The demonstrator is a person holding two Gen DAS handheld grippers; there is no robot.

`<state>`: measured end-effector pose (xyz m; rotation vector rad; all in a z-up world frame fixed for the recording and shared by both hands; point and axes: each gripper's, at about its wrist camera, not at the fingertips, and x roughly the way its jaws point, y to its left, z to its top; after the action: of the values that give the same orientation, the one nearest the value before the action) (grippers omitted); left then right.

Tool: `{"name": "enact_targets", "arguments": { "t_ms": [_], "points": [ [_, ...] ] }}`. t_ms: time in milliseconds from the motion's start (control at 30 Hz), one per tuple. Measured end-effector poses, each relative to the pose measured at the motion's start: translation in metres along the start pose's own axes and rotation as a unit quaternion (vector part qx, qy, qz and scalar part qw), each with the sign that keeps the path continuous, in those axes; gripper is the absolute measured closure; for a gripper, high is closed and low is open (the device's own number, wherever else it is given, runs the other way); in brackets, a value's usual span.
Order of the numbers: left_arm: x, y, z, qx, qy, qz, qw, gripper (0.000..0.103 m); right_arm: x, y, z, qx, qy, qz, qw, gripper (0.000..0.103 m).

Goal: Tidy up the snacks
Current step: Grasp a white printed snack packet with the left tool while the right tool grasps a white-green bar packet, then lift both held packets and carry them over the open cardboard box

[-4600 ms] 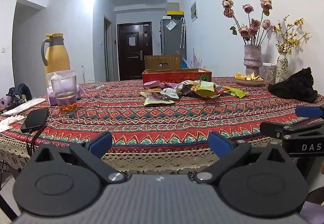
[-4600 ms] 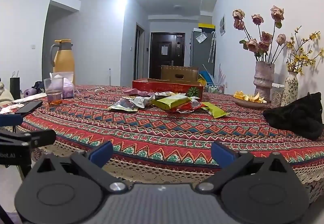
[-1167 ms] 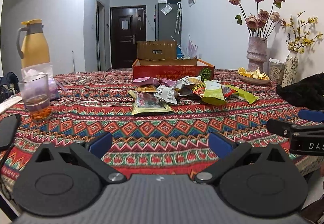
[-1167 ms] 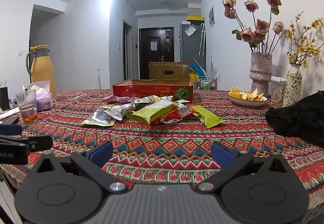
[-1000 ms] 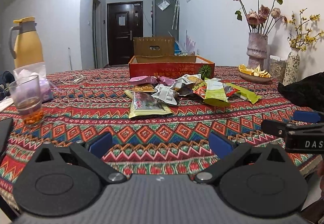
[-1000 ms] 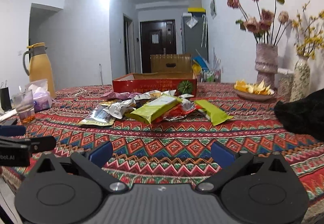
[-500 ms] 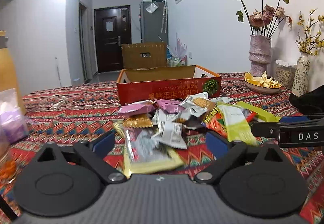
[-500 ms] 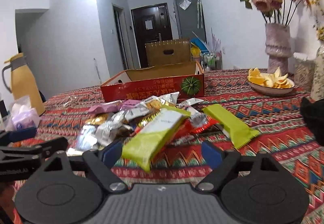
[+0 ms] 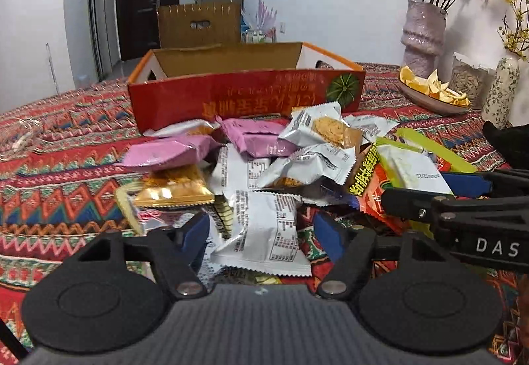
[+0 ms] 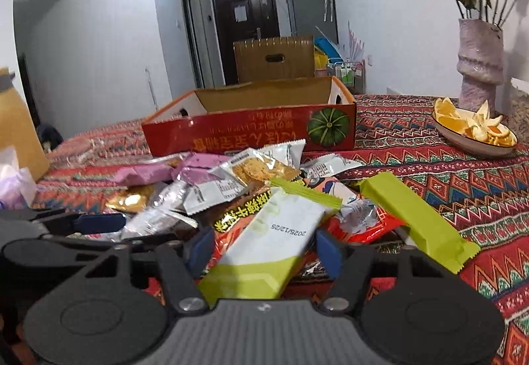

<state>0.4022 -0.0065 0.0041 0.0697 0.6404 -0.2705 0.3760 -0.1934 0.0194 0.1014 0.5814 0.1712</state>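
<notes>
Both jaws have just been closing: the left gripper (image 9: 261, 229) around a light, crinkly white packet (image 9: 264, 233), the right gripper (image 10: 263, 247) around a slippery lime-green packet (image 10: 267, 249); neither is pinching yet, and mid-body holds look safest.

— Where's your snack pile (image 9: 264, 166)?
— On the tablecloth (image 9: 59, 186), near side of the open box (image 9: 244, 94).
— And right of that?
— Your fruit dish (image 9: 429, 91), with the vase (image 9: 423, 34) behind.
</notes>
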Motion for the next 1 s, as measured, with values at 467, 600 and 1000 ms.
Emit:
{"name": "enact_targets", "arguments": {
  "t_ms": [467, 600, 1000],
  "points": [
    [-0.04, -0.005, -0.004, -0.021, -0.027, 0.015, 0.9993, 0.061, -0.024, -0.004, -0.004, -0.005, -0.011, 0.021, 1.0, 0.066],
    [-0.071, -0.008, -0.01, -0.032, -0.04, 0.02, 0.9985, 0.061, -0.047, -0.004, -0.009, -0.006, -0.024, 0.024, 0.999, 0.066],
    [-0.156, -0.027, -0.022, -0.035, -0.086, 0.036, 0.995, 0.061, -0.127, -0.001, -0.017, -0.032, -0.08, 0.032, 0.996, 0.066]
  ]
}}
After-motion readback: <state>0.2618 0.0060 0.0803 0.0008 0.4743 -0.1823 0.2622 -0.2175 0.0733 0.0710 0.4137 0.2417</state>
